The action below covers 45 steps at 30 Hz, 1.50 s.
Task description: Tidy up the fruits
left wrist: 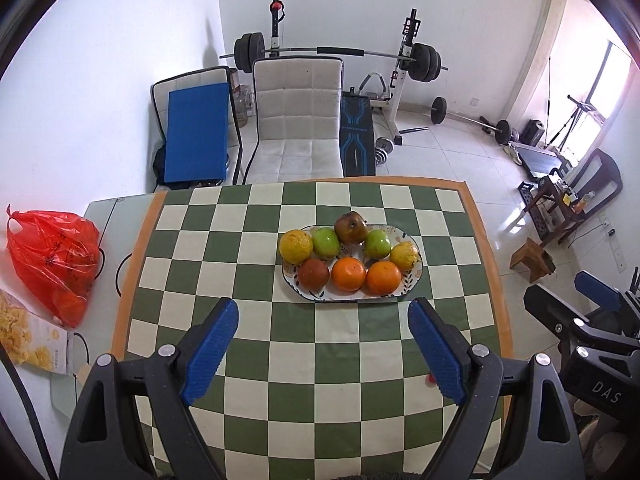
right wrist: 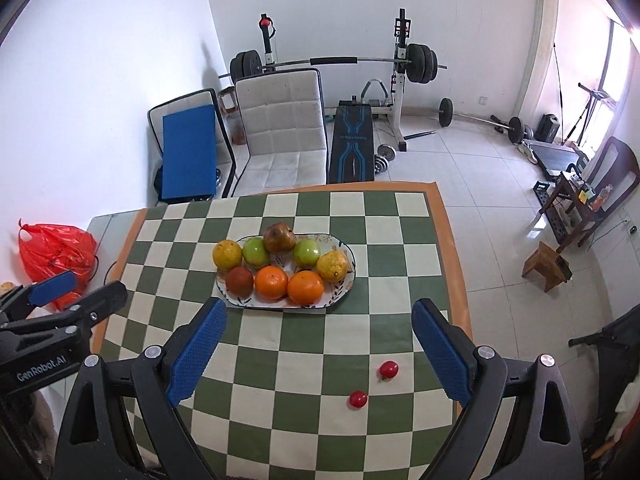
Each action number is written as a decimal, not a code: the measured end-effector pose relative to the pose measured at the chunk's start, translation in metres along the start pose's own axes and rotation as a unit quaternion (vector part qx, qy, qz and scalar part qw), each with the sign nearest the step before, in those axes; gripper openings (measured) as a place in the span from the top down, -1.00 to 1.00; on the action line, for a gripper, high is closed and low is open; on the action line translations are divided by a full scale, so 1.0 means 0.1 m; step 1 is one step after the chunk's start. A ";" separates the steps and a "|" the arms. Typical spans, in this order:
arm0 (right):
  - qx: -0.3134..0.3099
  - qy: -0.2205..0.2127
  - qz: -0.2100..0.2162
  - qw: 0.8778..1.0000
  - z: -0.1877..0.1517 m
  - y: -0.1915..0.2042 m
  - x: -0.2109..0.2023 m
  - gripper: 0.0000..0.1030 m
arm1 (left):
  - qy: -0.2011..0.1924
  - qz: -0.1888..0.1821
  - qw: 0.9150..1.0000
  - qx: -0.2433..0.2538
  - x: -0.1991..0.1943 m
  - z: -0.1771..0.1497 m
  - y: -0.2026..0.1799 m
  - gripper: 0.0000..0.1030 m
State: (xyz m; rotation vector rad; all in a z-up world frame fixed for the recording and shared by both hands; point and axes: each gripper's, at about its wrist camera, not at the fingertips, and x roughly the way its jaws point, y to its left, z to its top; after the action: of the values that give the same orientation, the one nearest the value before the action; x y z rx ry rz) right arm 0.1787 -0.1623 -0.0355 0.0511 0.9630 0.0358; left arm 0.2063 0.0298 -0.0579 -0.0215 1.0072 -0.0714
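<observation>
Two small red fruits (right wrist: 373, 384) lie loose on the checkered table (right wrist: 304, 432), near the full oval plate (right wrist: 347, 276). Both the right hand-held gripper (right wrist: 320, 352) and left hand-held gripper (left wrist: 324, 350) hover spread wide, holding nothing. Best to lower the right one squarely over one fruit and squeeze gently so it doesn't roll.

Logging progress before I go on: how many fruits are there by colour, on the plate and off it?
Orange: 2
Green: 2
Yellow: 2
Red-brown: 2
Small red, loose on the tablecloth: 2
Total: 10, with 8 on the plate
</observation>
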 end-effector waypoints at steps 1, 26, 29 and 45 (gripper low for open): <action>0.000 -0.003 0.002 1.000 -0.02 0.01 -0.07 -0.86 | -0.001 -0.001 1.000 -0.001 -0.03 -0.02 -0.01 -0.69; 0.127 0.087 0.013 0.988 -0.67 -0.93 0.81 -0.86 | 0.046 0.055 0.997 0.033 0.57 -0.22 -0.28 -1.00; 0.185 0.146 0.023 0.971 -1.03 -1.32 1.39 -0.68 | 0.096 0.055 0.992 0.054 1.00 -0.33 -0.46 -1.00; 0.197 0.227 0.052 0.952 -1.46 -1.59 2.94 0.40 | 0.285 0.034 0.950 0.124 2.65 -1.05 -1.32 -0.99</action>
State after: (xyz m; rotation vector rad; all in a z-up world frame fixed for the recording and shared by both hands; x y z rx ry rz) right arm 0.2280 -0.3012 -0.3686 0.4790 1.4165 -0.0499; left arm 0.2523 -0.1190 -0.3310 0.2799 1.5704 -0.1458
